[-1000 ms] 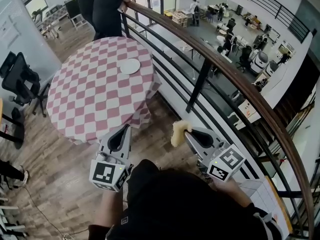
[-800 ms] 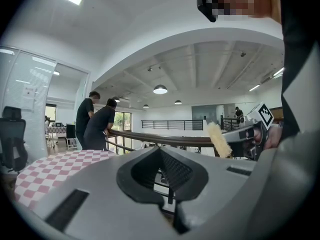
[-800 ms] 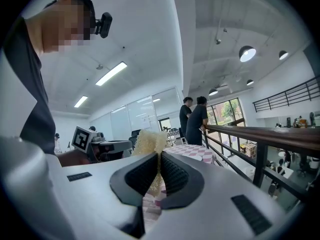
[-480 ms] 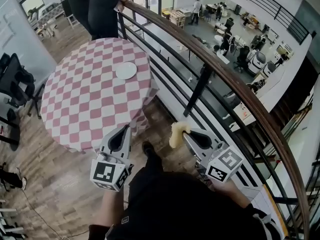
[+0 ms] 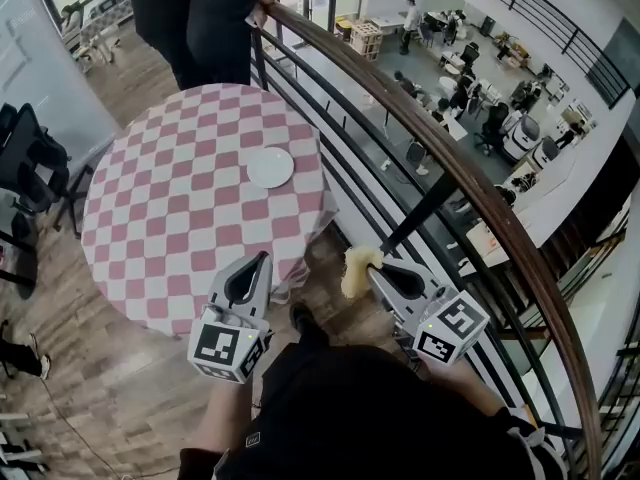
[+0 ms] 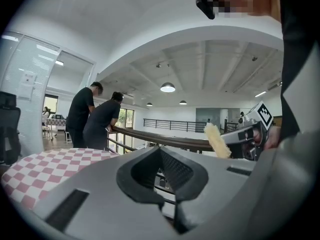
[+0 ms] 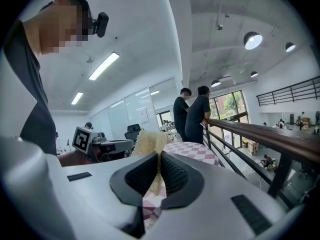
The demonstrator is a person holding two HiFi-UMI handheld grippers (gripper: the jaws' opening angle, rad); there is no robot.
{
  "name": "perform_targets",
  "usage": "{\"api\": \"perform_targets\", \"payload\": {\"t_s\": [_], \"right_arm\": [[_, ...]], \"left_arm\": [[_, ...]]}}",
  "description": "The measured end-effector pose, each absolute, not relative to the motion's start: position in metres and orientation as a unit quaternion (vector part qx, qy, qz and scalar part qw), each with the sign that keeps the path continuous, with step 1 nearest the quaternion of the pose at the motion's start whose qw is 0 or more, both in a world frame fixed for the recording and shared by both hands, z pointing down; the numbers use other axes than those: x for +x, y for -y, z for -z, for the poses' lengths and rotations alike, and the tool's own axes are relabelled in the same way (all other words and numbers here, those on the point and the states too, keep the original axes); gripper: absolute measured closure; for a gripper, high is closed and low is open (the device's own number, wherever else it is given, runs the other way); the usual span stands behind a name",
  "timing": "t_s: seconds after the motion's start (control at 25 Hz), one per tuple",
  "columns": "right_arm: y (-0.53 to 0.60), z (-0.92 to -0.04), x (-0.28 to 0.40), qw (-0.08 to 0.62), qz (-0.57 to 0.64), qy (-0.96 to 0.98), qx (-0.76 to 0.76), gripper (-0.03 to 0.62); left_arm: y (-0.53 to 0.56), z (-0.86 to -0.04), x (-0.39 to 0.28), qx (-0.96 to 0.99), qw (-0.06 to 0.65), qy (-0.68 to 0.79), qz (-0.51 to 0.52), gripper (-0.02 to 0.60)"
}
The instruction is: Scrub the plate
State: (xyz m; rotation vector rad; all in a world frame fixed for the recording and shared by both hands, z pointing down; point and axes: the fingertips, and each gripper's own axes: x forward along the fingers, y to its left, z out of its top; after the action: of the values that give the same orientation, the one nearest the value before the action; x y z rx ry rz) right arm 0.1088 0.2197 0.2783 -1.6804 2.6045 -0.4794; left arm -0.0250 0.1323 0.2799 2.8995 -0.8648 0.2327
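A white plate [image 5: 270, 167] lies on the far right part of a round table with a pink-and-white checked cloth [image 5: 170, 218]. My left gripper [image 5: 262, 259] is shut with nothing in it, its tip at the table's near edge; the left gripper view shows its jaws [image 6: 161, 151] pressed together. Right of the table, over the floor, my right gripper [image 5: 371, 268] is shut on a yellow sponge [image 5: 358, 267]. The sponge [image 7: 148, 144] sticks up between the right gripper's [image 7: 159, 160] pads. Both grippers are well short of the plate.
A dark railing with a wooden handrail [image 5: 455, 173] runs along the right, close to the table and my right gripper. Two persons in dark clothes [image 5: 205, 13] lean on it beyond the table. A black office chair [image 5: 30, 173] stands at the left.
Both grippers have moved forward toward the table; the table and plate now sit nearer and lower in the head view. The left gripper's tip has reached the table's near edge.
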Motion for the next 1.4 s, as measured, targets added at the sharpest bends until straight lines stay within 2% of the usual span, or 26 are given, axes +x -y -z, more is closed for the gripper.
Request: {"api": "perform_targets", "payload": {"t_s": [0.16, 0.4, 0.76, 1.2, 1.4], "right_arm": [[-0.159, -0.273, 0.082, -0.016, 0.155, -0.835, -0.528, 0.563], [-0.076, -0.271, 0.072, -0.043, 0.157, -0.847, -0.506, 0.563], [-0.05, -0.295, 0.056, -0.073, 0.185, -0.861, -0.469, 0.563], [-0.014, -0.322, 0.071, -0.056, 0.204, -0.883, -0.419, 0.563], [0.019, -0.328, 0.102, -0.052, 0.207, -0.891, -0.401, 0.563]], "left_arm": [[-0.079, -0.277, -0.055, 0.951, 0.065, 0.294, -0.071, 0.575], [-0.012, -0.281, -0.066, 0.946, 0.076, 0.308, -0.061, 0.575], [-0.002, -0.307, -0.081, 0.932, 0.107, 0.342, -0.054, 0.575], [0.018, -0.326, -0.074, 0.905, 0.122, 0.401, -0.07, 0.575], [0.046, -0.335, -0.043, 0.892, 0.14, 0.42, -0.087, 0.575]]}}
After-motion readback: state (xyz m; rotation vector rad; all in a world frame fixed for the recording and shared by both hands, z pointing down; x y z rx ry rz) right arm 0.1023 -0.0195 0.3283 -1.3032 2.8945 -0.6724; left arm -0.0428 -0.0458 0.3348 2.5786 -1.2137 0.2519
